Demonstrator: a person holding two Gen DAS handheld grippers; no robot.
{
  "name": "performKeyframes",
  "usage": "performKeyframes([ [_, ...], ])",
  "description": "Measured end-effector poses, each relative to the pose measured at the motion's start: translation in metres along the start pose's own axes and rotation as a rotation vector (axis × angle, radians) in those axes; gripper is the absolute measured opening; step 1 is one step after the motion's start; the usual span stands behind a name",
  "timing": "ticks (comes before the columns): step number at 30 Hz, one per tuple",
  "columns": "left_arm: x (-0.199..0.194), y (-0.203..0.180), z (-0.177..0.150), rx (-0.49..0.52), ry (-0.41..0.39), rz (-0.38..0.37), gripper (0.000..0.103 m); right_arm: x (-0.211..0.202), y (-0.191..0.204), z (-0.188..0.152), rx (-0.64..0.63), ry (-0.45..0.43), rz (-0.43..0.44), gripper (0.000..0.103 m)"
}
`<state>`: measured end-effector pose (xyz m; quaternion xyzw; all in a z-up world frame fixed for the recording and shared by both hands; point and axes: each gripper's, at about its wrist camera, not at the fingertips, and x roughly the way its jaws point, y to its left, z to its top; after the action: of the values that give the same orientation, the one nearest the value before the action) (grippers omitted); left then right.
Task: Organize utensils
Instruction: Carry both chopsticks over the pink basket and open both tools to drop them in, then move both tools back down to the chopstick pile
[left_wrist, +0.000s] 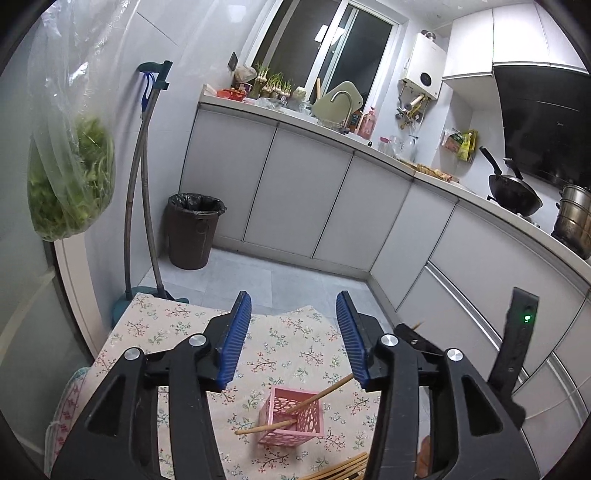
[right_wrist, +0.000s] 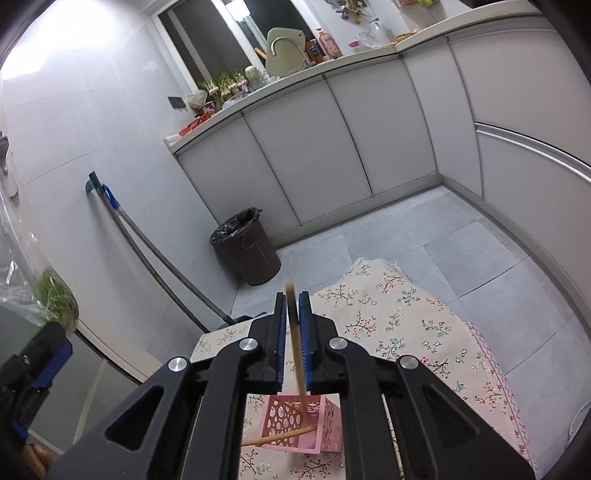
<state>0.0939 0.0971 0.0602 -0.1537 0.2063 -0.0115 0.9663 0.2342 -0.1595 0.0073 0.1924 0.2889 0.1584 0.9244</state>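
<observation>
A pink perforated basket (left_wrist: 291, 417) (right_wrist: 284, 413) stands on the floral tablecloth (left_wrist: 162, 325). Two wooden chopsticks are in it: one (left_wrist: 258, 428) pokes out to the left, the other (left_wrist: 325, 391) leans up to the right. My left gripper (left_wrist: 293, 299) hovers above the basket, open, with nothing between its blue pads (left_wrist: 236, 339). My right gripper (right_wrist: 293, 295) is shut on the leaning chopstick (right_wrist: 295, 343), whose lower end dips into the basket. Several more chopsticks (left_wrist: 340, 469) lie on the cloth at the near edge. The right gripper's finger (left_wrist: 410, 332) shows beside the left one.
A brown trash bin (left_wrist: 194, 229) (right_wrist: 247, 247) stands on the tiled floor past the table. A mop (left_wrist: 144, 184) leans on the wall at left, beside a hanging bag of greens (left_wrist: 70, 184). White cabinets (left_wrist: 306, 192) and a cluttered counter run along the back and right.
</observation>
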Motion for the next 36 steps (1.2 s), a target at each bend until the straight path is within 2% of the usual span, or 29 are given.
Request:
performKeyframes([
  [2,0.000,0.000,-0.001,0.003,0.006,0.003,0.050,0.000,0.002,-0.001,-0.003,0.003,-0.005,0.034],
  [6,-0.005,-0.005,-0.003,0.024,0.007,0.004,0.055,-0.015,0.006,-0.002,-0.034,-0.020,-0.018,0.035],
  [12,-0.014,-0.026,-0.013,0.100,-0.002,0.013,0.067,-0.044,0.010,-0.010,-0.105,-0.063,-0.081,0.053],
  [14,-0.017,-0.033,-0.018,0.128,-0.006,0.020,0.073,-0.055,0.008,-0.014,-0.122,-0.085,-0.109,0.064],
  [15,-0.019,-0.037,-0.021,0.142,-0.007,0.024,0.075,-0.059,0.005,-0.015,-0.127,-0.093,-0.119,0.067],
  [17,-0.022,-0.043,-0.025,0.164,-0.006,0.025,0.084,-0.069,0.000,-0.018,-0.131,-0.105,-0.141,0.082],
  [20,-0.025,-0.051,-0.033,0.198,-0.002,0.033,0.095,-0.082,-0.012,-0.023,-0.139,-0.119,-0.163,0.096],
  [23,-0.025,-0.060,-0.043,0.247,0.015,0.033,0.096,-0.095,-0.027,-0.030,-0.151,-0.123,-0.201,0.096],
  [30,-0.012,-0.092,-0.075,0.372,0.134,-0.040,0.096,-0.124,-0.079,-0.054,-0.096,-0.019,-0.262,0.096],
  [32,-0.003,-0.106,-0.087,0.428,0.206,-0.081,0.096,-0.135,-0.101,-0.060,-0.036,-0.004,-0.342,0.096],
  [34,0.009,-0.121,-0.103,0.493,0.283,-0.117,0.096,-0.146,-0.134,-0.066,0.086,0.019,-0.442,0.096],
  [36,0.028,-0.137,-0.125,0.562,0.387,-0.145,0.096,-0.154,-0.165,-0.072,0.211,0.035,-0.497,0.096],
])
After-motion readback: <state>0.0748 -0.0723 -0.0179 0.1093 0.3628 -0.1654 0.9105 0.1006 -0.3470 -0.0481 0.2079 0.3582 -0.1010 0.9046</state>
